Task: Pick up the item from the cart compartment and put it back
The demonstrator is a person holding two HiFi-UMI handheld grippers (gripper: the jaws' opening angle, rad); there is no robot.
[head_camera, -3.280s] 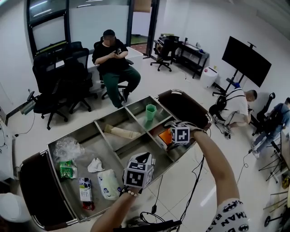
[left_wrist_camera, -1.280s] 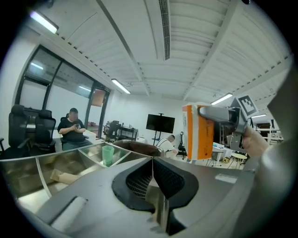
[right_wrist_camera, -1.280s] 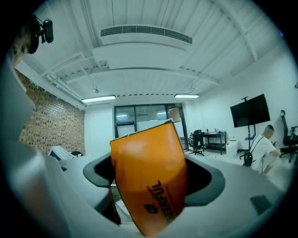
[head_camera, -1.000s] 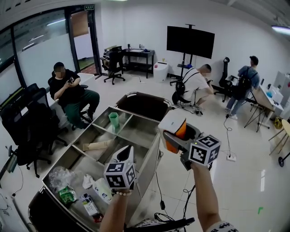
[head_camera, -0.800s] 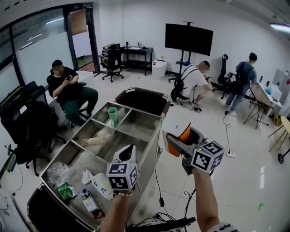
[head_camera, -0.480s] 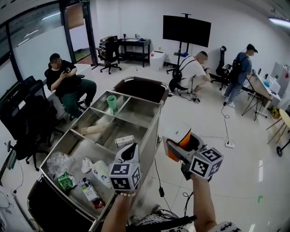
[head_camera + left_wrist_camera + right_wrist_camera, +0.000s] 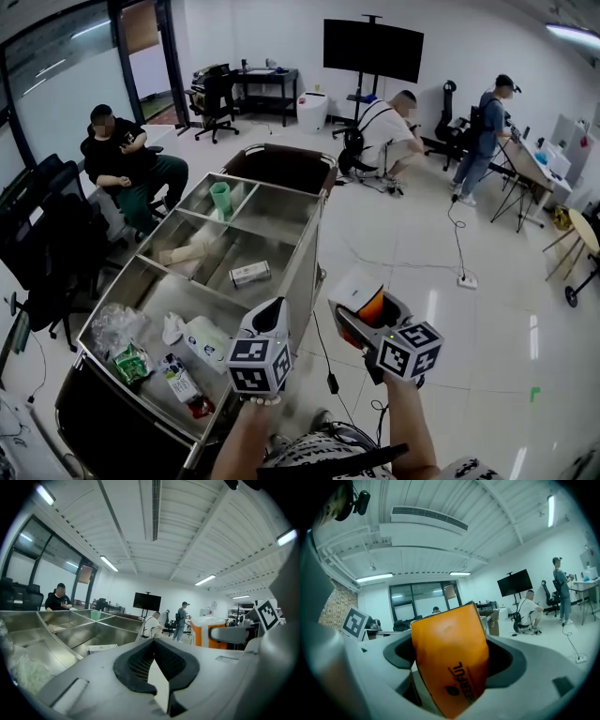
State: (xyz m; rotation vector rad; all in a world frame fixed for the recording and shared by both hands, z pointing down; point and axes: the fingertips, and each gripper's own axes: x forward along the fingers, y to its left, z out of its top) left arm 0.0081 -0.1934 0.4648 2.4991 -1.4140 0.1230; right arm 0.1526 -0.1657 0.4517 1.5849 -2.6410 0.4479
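**Right gripper** (image 7: pixel 370 317): your jaws stand wide and clamp the orange-and-white carton (image 7: pixel 447 639) across its two broad faces. The carton sits tilted between the pads, and its upper end projects beyond the jaw tips.

**Handling, as a judgement:** treat the carton as light paperboard. It is stiff along its edges, but its flat panels can dent under a hard squeeze. The printed faces look smooth, so expect some slip if you loosen the hold. The best hold is the present one, on the flat faces near mid-height and not on a corner.

**Left gripper** (image 7: pixel 153 641): your pads meet at the tips with nothing between them.

**Setting:** the carton hangs over bare floor, beside the steel cart (image 7: pixel 314 234) and clear of its rim. The open compartments lie to your left.
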